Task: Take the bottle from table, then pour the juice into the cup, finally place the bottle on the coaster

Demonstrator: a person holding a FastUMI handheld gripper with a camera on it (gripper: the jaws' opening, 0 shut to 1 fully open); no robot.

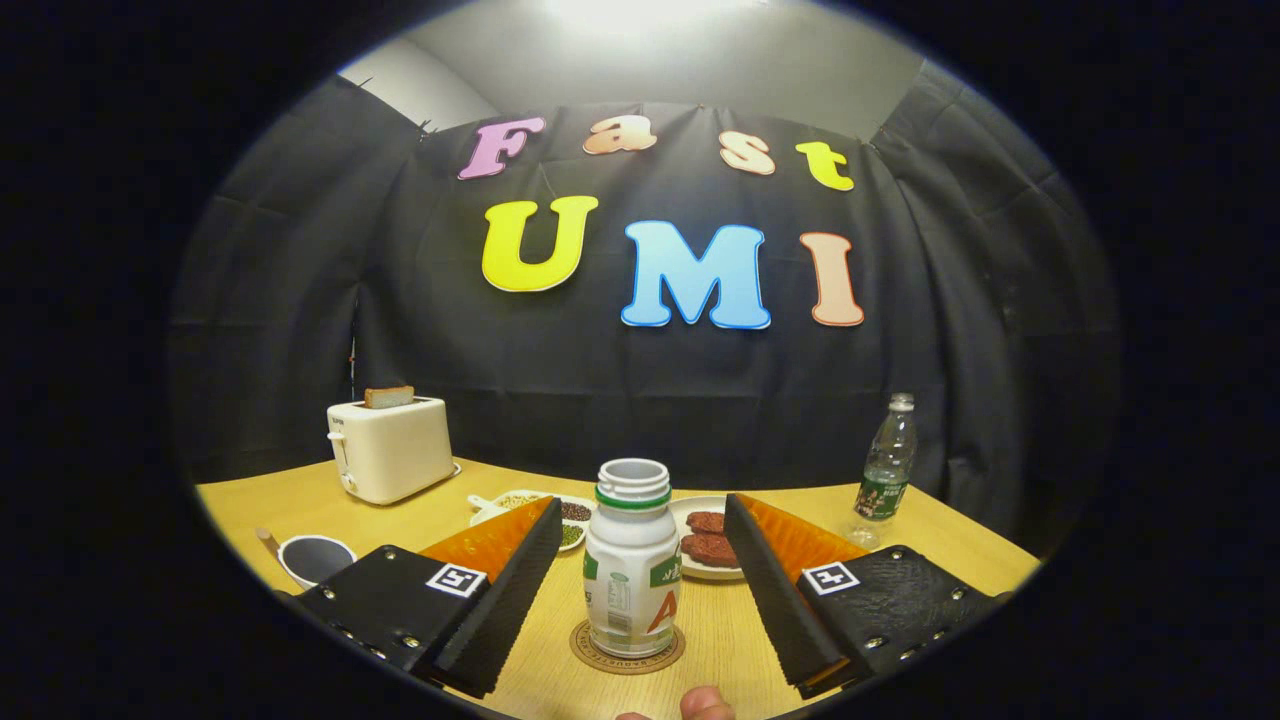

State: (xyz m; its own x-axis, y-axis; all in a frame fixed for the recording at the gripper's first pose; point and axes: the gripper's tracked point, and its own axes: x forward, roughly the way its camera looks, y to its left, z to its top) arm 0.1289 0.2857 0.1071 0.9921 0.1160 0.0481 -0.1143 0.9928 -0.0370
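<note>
White juice bottle [632,570], uncapped, stands upright on the round coaster [627,649] between my fingers; my gripper [640,585] is spread wide, touching nothing. My cup [315,558] sits off left, near the toaster [390,448].

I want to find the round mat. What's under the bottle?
The bottle stands on a round coaster; its middle is covered. The gripper is open, a finger on either side, not touching.

toaster [390,448] with toast | water bottle [886,466] | plate of patties [708,540] | dish of seeds [560,512]
</note>
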